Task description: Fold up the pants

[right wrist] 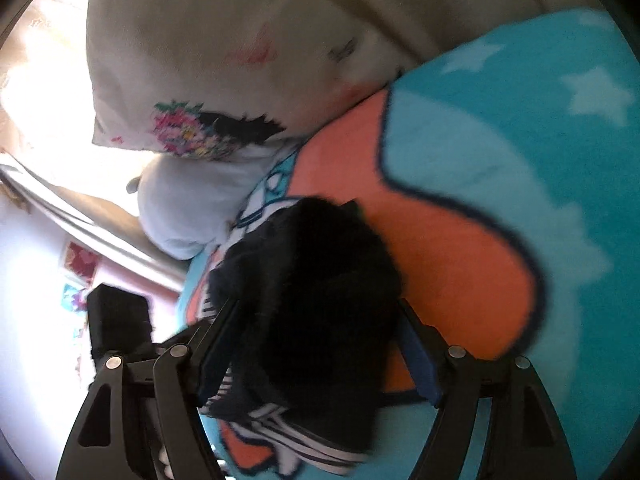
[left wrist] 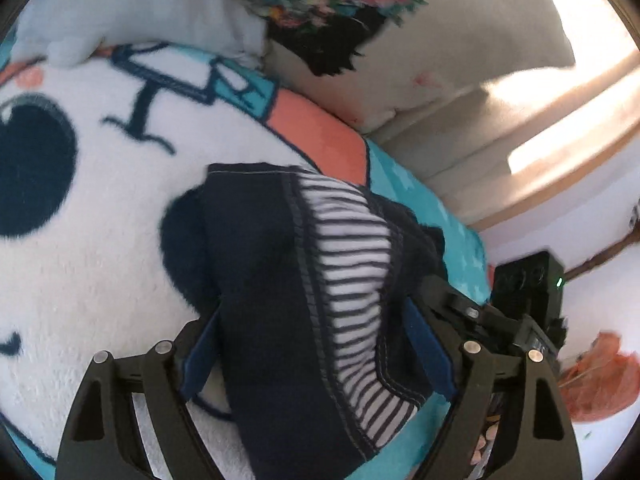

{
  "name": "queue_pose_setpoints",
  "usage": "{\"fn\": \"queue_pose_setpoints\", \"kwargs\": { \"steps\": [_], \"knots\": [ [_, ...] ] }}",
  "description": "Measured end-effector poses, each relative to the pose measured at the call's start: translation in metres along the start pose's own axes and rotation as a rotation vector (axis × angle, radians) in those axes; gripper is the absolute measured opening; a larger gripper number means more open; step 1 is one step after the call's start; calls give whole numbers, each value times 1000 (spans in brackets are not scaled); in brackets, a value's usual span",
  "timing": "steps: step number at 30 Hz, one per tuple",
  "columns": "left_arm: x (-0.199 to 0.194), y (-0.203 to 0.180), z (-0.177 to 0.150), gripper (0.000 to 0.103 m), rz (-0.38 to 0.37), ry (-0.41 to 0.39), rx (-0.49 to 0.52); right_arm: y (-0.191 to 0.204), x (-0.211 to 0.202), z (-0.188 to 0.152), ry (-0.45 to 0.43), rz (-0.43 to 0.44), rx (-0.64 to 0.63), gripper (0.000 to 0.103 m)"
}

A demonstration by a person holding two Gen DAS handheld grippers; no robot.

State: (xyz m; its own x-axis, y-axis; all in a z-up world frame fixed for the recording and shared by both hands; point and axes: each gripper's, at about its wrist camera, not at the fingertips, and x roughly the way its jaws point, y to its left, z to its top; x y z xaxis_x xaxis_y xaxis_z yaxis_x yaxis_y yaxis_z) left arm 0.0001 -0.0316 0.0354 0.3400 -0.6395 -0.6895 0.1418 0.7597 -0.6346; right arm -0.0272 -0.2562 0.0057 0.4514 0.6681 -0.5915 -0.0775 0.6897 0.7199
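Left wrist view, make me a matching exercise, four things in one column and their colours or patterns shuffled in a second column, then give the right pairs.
Things:
1. pants
2. pants lining
3. pillow
4. blanket

Looks:
A. cream with a bright flower print
B. white, teal and orange cartoon
C. dark navy
D. dark and white stripes

Pairs: 1-C, 2-D, 3-A, 4-B
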Motion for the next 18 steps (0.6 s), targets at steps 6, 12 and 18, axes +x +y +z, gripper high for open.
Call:
{"fn": "queue_pose_setpoints", "kwargs": {
  "steps": [6, 12, 18],
  "knots": [
    [-14, -7, 5, 42, -13, -10, 39, 21, 2, 4, -6, 10, -39, 45],
    [-41, -1, 37, 42, 25, -89, 41, 59, 11, 25, -33, 39, -105, 45],
    [-44, 21, 63, 42, 108, -118, 10, 78, 45, 42, -20, 11, -140, 45]
  ]
}}
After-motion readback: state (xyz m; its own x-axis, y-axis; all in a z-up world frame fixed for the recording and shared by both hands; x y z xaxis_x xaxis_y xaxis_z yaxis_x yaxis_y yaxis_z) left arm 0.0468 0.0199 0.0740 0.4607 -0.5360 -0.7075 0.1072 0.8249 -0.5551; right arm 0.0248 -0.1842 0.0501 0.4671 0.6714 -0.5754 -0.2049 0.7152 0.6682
